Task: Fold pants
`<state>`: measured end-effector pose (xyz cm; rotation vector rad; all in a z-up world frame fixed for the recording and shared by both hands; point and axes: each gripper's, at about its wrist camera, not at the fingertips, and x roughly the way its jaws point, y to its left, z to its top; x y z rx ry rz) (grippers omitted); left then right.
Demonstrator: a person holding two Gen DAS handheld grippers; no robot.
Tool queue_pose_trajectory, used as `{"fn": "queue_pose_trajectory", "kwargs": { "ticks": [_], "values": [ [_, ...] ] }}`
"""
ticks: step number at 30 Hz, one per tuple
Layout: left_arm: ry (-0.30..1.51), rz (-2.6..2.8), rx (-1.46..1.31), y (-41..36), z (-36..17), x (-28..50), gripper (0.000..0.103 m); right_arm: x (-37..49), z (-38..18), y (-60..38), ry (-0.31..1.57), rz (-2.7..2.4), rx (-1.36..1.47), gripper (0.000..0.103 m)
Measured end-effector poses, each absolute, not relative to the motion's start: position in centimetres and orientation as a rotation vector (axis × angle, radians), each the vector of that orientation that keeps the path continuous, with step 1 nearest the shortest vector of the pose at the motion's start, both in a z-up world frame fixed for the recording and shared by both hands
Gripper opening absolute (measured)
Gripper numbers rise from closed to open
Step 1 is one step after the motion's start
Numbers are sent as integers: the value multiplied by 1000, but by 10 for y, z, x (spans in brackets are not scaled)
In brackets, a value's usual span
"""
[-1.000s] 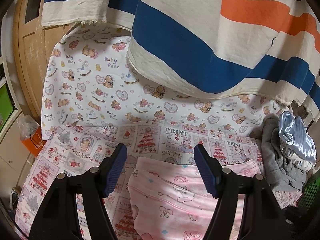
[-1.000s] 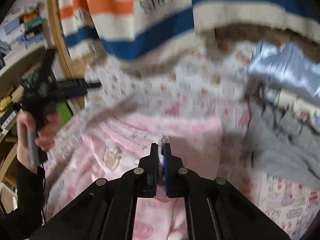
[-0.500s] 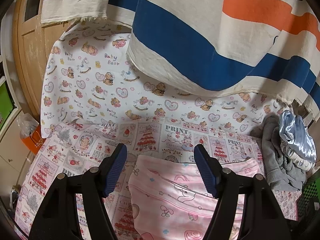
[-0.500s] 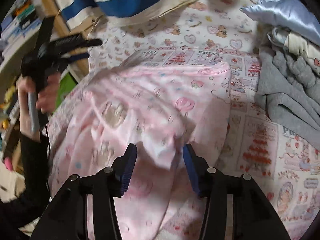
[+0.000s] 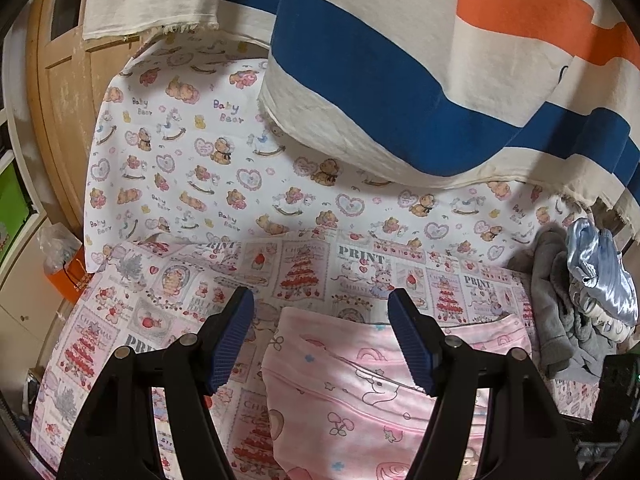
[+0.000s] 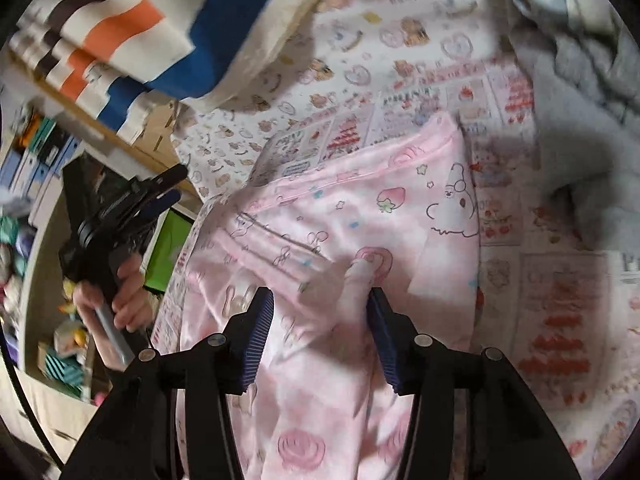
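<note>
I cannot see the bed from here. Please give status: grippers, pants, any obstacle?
Left gripper open, empty. Right gripper open over pink pants, lying on sheet. Grey garment pile beside pants, not touching.

"Baby Bear" repeats in pastel letters across the white bear-print sheet (image 5: 192,168). Just below it, the patchwork-print cloth (image 5: 168,280) carries the word "PRINT" in bold capitals in several panels, one beside a red tiered tree motif, with partly legible "CHRISTMAS" lettering nearby.

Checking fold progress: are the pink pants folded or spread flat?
Folded, at least once: the pink pants show a layer doubled over, its edge lying across the fabric beneath.
</note>
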<state>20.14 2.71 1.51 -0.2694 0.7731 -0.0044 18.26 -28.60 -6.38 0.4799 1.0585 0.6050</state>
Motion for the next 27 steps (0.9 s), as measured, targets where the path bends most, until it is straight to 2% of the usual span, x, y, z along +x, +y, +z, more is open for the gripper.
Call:
{"fn": "queue_pose_trajectory", "kwargs": {
  "ticks": [3,4,5,7,15,16,17,23,27],
  "values": [
    [774,-7,-268,27,15,202,68,190,-67,-288,1046,571,518,50],
    [775,-9,-266,27,15,201,68,193,-67,-289,1045,560,515,47],
    [776,-11,-262,26,15,201,68,194,-67,-288,1045,556,502,34],
    [777,-11,-253,24,15,201,68,192,-66,-281,1069,586,453,21],
    [769,-9,-255,24,17,200,68,176,-60,-294,1066,606,478,21],
    [770,-9,-254,24,17,200,68,174,-58,-295,1048,593,462,15],
    [772,-9,-253,24,17,200,68,172,-56,-296,1030,586,448,4],
    [759,-80,-248,25,25,195,68,160,-28,-280,846,445,207,4],
    [781,-143,-230,27,22,186,68,162,-15,-275,792,397,124,4]
  ]
}}
